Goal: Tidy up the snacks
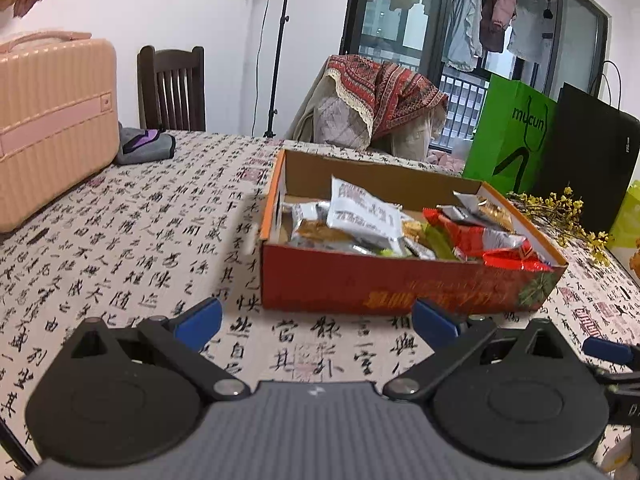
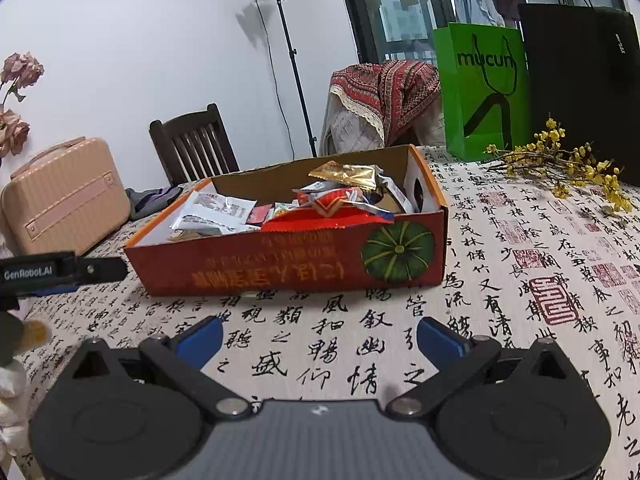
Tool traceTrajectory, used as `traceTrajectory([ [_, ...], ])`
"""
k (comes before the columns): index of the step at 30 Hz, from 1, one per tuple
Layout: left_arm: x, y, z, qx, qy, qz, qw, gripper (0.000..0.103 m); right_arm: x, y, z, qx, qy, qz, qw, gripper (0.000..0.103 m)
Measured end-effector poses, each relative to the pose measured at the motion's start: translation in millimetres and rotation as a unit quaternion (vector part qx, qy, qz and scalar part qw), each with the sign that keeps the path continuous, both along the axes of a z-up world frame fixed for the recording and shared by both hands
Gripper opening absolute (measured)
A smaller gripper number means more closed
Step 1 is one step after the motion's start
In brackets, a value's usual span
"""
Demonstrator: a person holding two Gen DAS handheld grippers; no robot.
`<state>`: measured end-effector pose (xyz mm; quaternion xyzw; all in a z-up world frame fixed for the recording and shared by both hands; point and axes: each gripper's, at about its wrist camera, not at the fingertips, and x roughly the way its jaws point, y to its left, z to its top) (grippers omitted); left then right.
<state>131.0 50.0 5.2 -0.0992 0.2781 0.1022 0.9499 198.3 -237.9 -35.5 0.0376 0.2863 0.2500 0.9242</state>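
- Landmark: the shallow red-and-orange cardboard box (image 2: 288,264) with a green pumpkin printed on its front wall, standing on the table (image 2: 520,300) under a cloth printed with black calligraphy.
- Far to the left of the box, a ribbed pink hard-shell case (image 1: 52,128) sits on the table, and a folded grey-and-purple cloth (image 1: 146,146) lies between the case and the box.
- In front of the box and to its left, the left gripper (image 1: 316,322) hangs over bare cloth, its blue-tipped jaws spread wide with nothing between them.
- Inside the box lie the snacks: a white-and-silver printed packet (image 1: 364,212) leaning up on the left side, crinkled red wrappers (image 1: 472,236) on the right, a gold foil pouch (image 2: 348,174) on top at the back. They are heaped loosely, not in rows.
- In front of the box and to its right, the right gripper (image 2: 320,338) is also spread wide and empty, pointed at the box wall.
- Right of the box, behind it, a sprig of yellow dried flowers (image 2: 560,160) lies before a green paper bag (image 2: 480,92).
- Judgement: the snacks already in the box with none seen loose on the cloth fits either a pile awaiting sorting or a collection just gathered.
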Motion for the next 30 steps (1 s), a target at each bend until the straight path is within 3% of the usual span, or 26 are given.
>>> traceTrajectory([
  [23, 1, 13, -32, -0.033, 0.016, -0.028, 0.999, 0.103, 0, 12, -8, -0.02, 0.0, -0.008, 1.0, 0.103],
  [30, -6, 9, -27, -0.017, 0.002, -0.029, 0.9994, 0.103, -1, 12, -8, -0.019, -0.002, -0.008, 1.0, 0.103],
])
